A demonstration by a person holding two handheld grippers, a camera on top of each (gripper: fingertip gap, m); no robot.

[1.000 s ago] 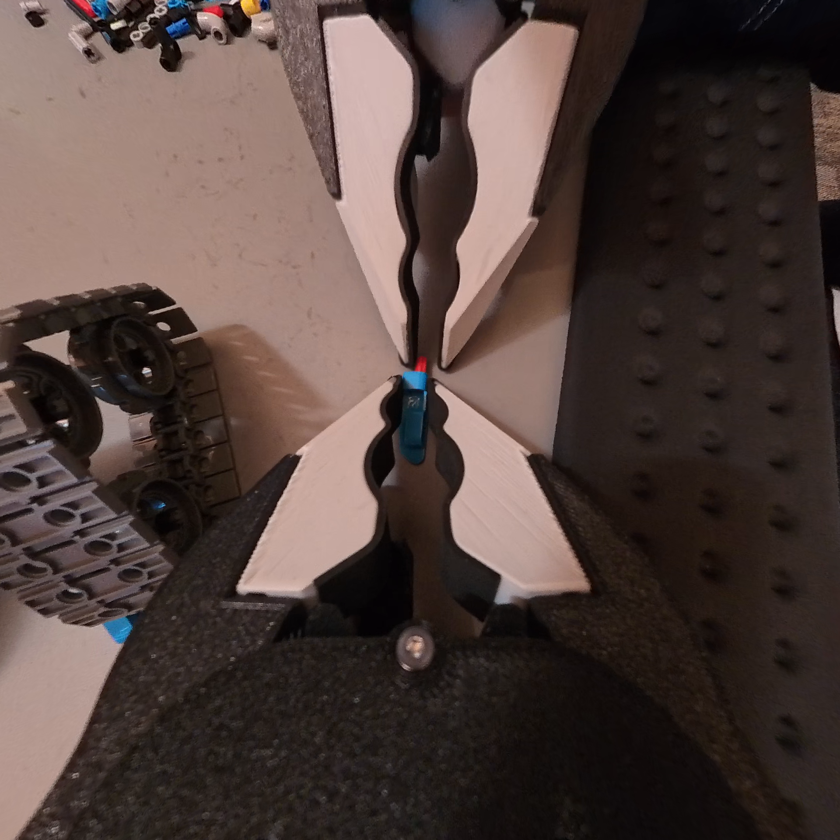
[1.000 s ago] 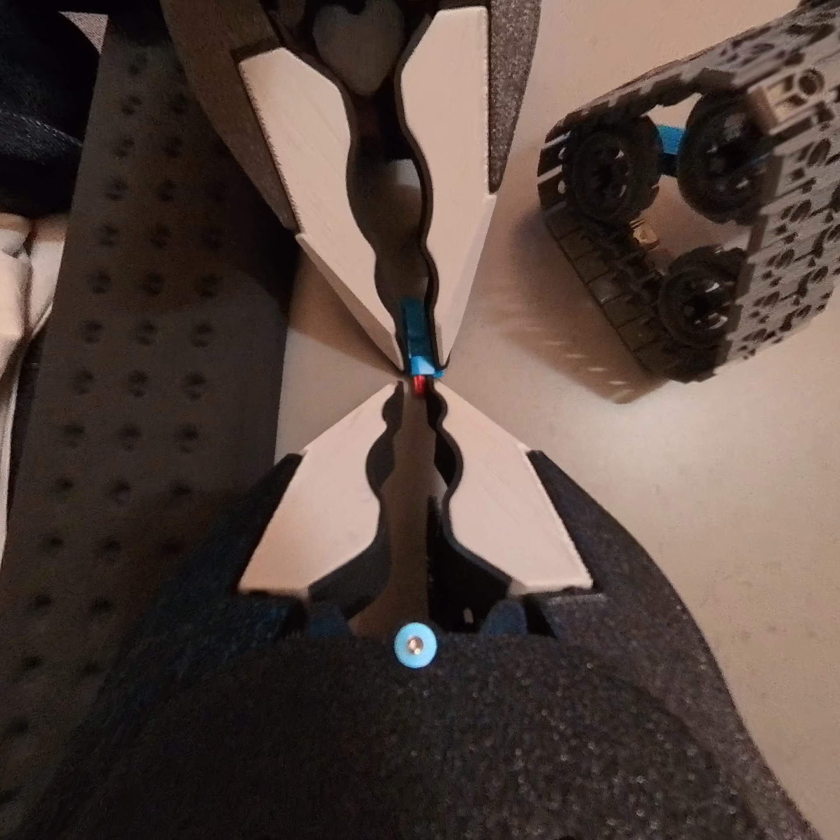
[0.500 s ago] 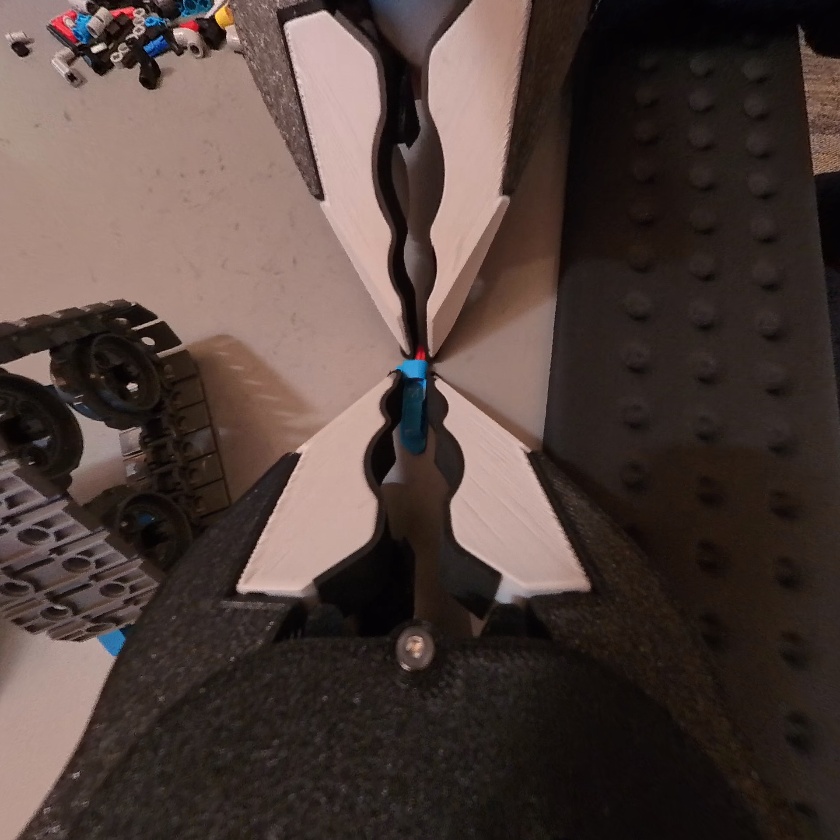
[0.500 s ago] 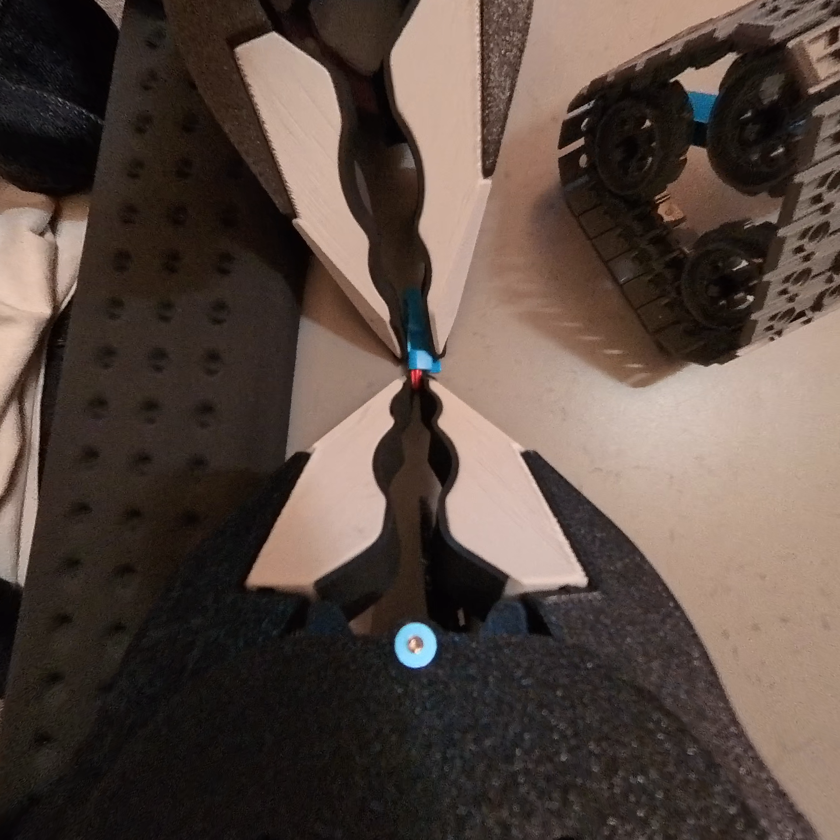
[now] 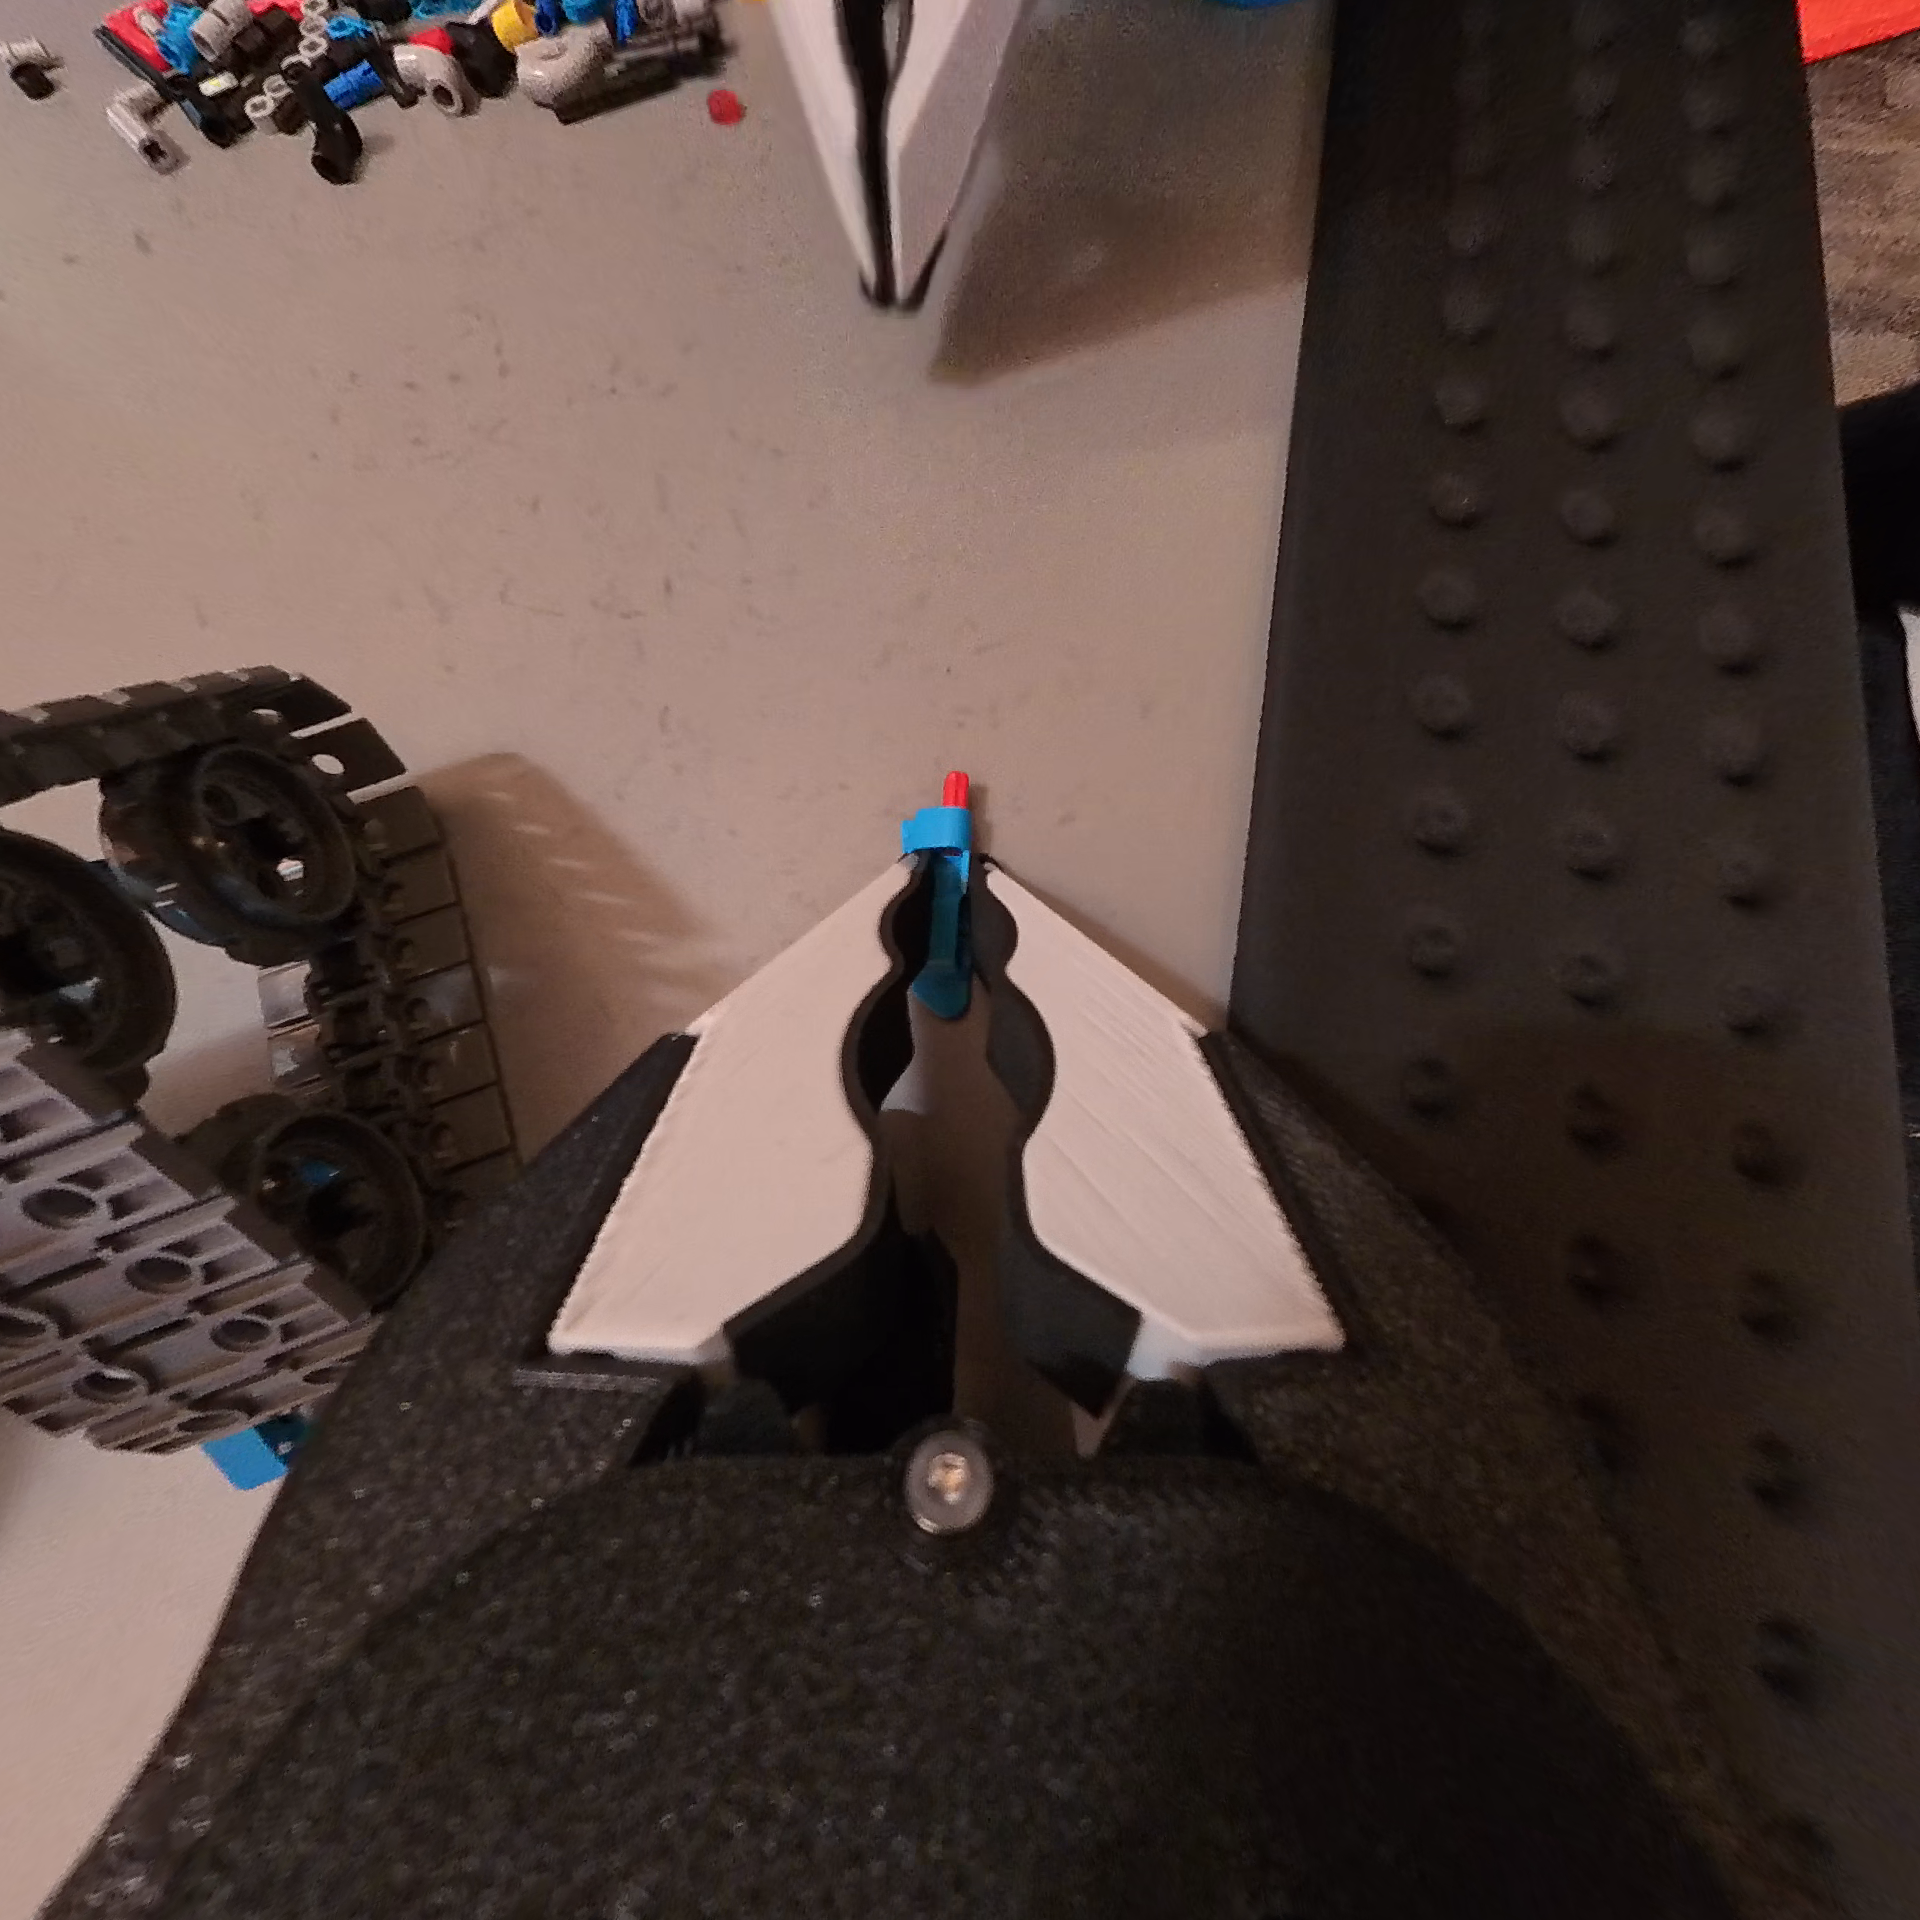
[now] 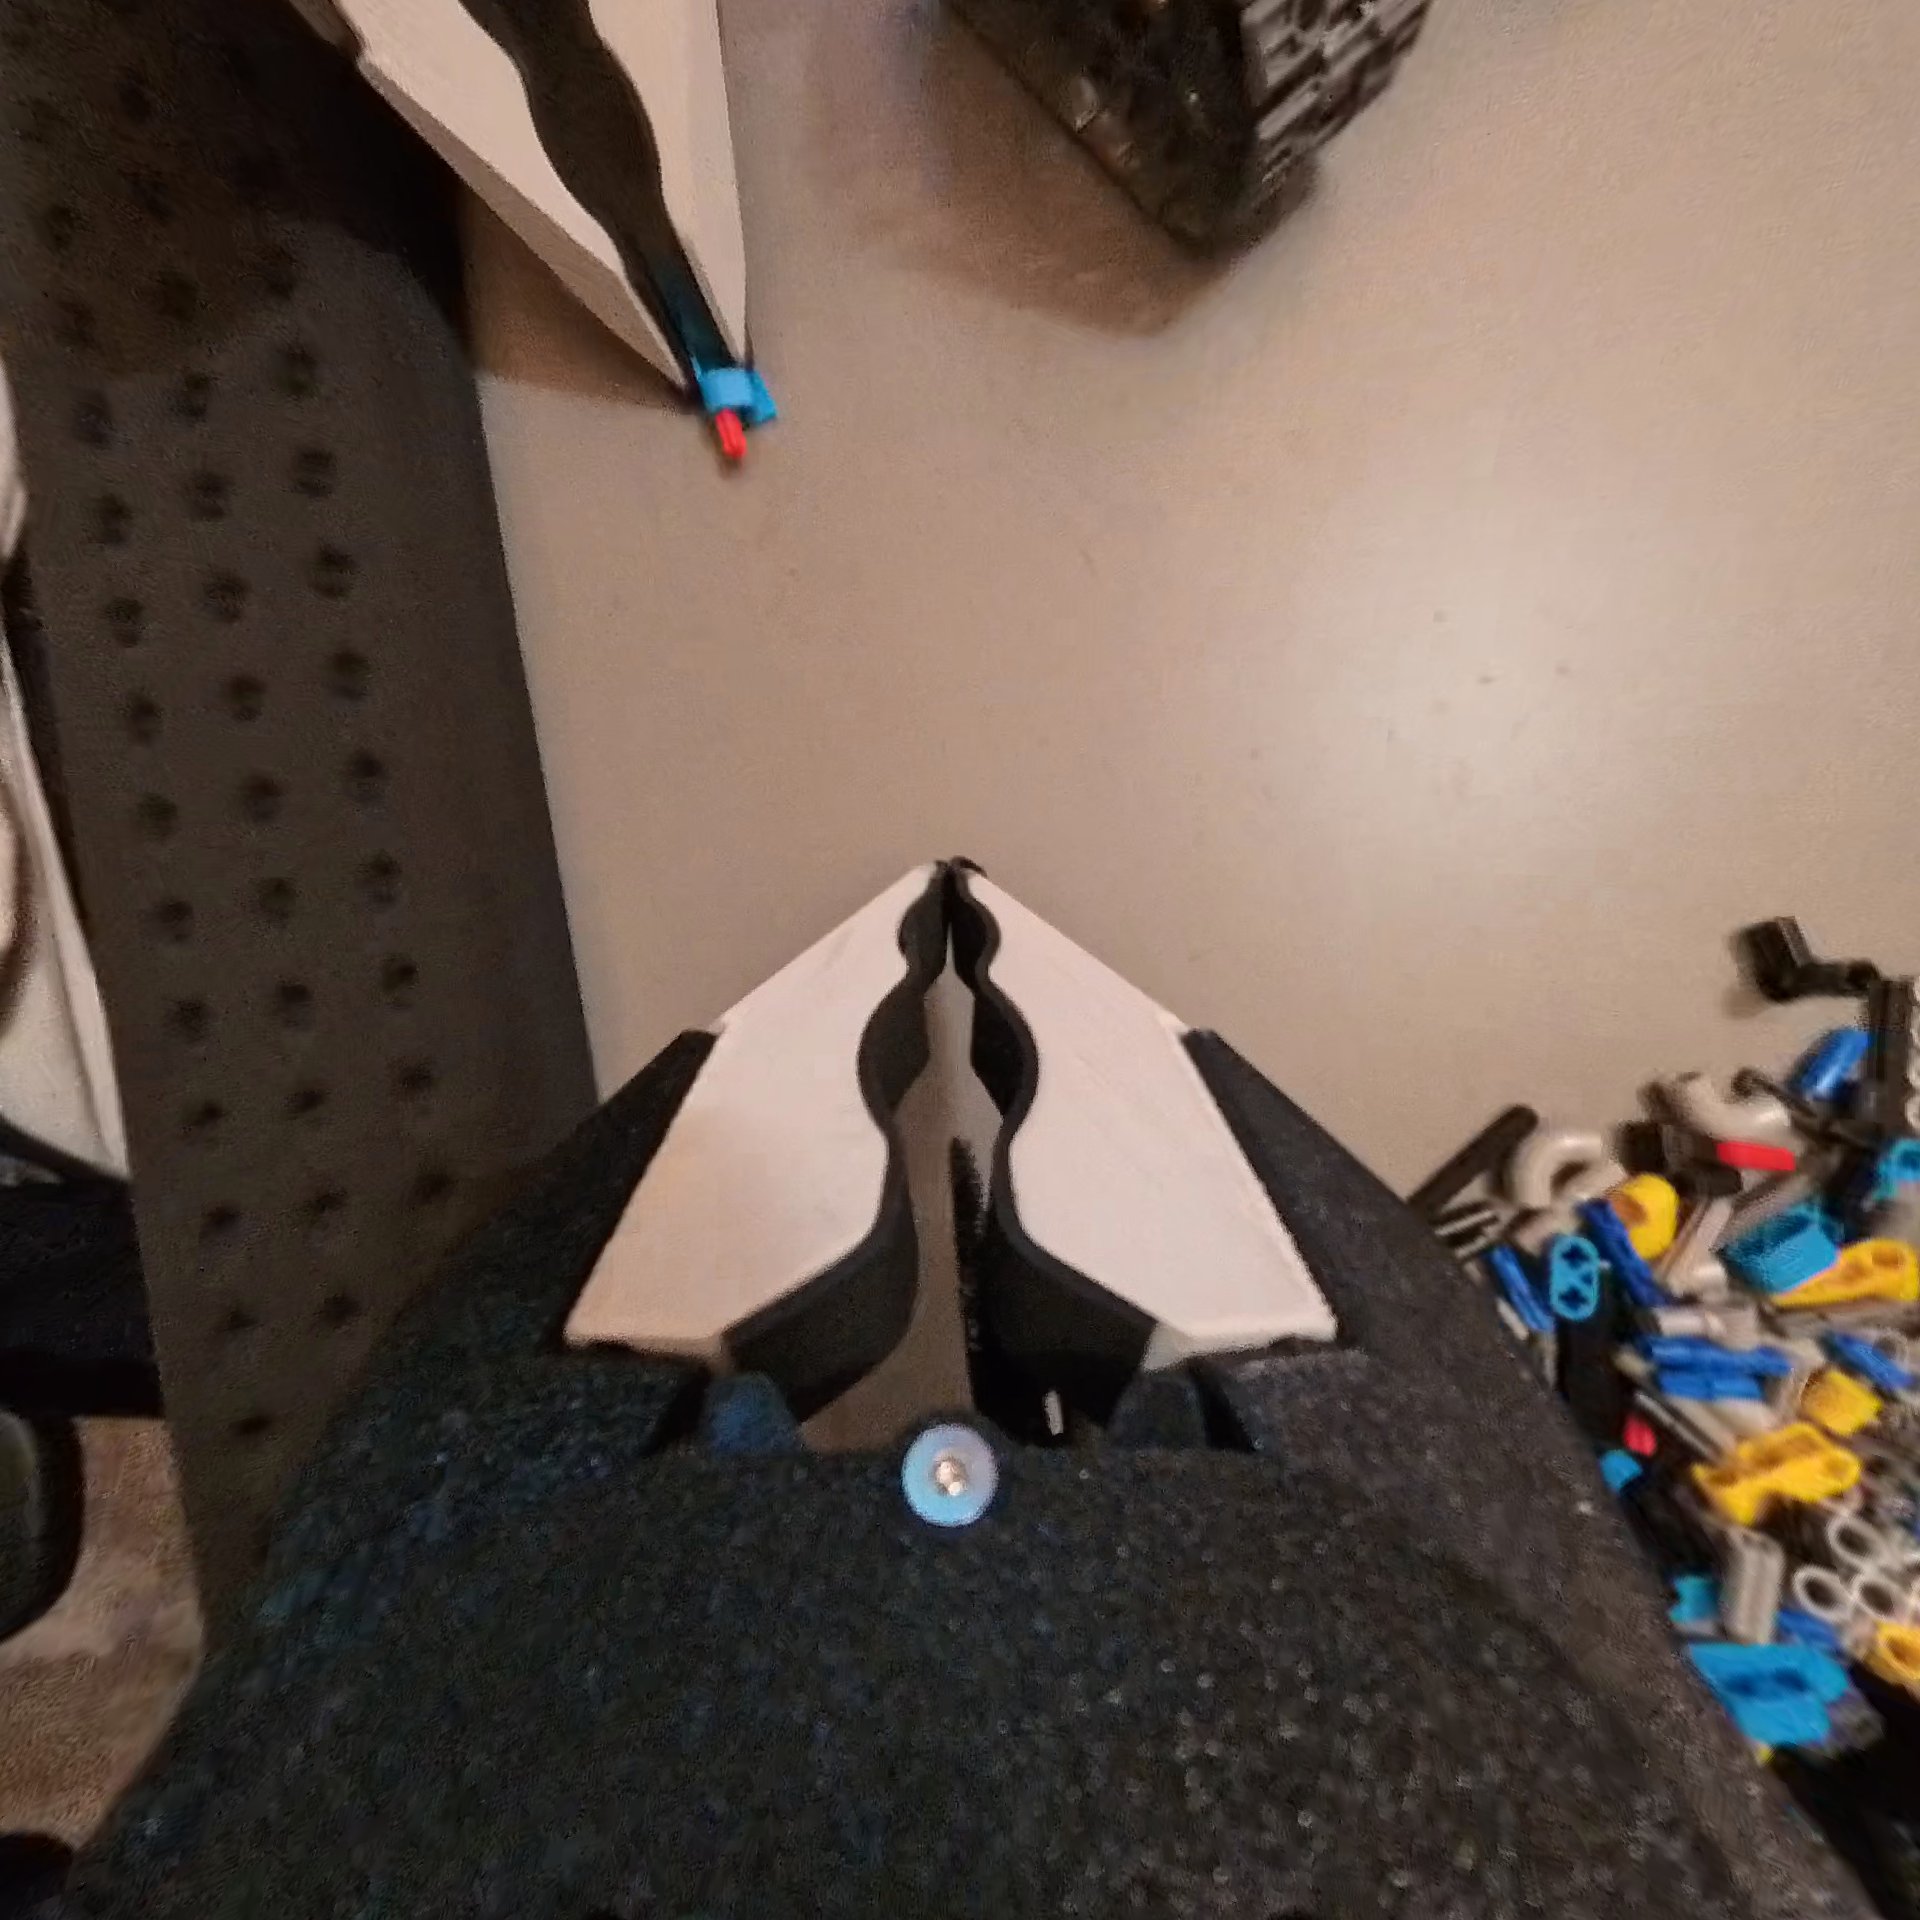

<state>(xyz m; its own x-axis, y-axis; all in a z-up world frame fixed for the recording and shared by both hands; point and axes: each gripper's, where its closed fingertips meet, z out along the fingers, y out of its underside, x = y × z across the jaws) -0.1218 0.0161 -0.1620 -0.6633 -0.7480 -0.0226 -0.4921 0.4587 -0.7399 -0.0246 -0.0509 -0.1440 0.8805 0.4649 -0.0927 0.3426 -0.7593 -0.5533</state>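
Now, in the left wrist view, the left tongs (image 5: 940, 868) are seen clamped on a blue piece (image 5: 940, 914) with a red pin (image 5: 954, 790) at its tip; the right tongs, tip to tip with them a moment ago, have been drawn well away. In the right wrist view, the right tongs (image 6: 948, 868) are closed and empty above the worktop (image 6: 1143, 623), beside a parts pile (image 6: 1714, 1351), so the pin seems seated.
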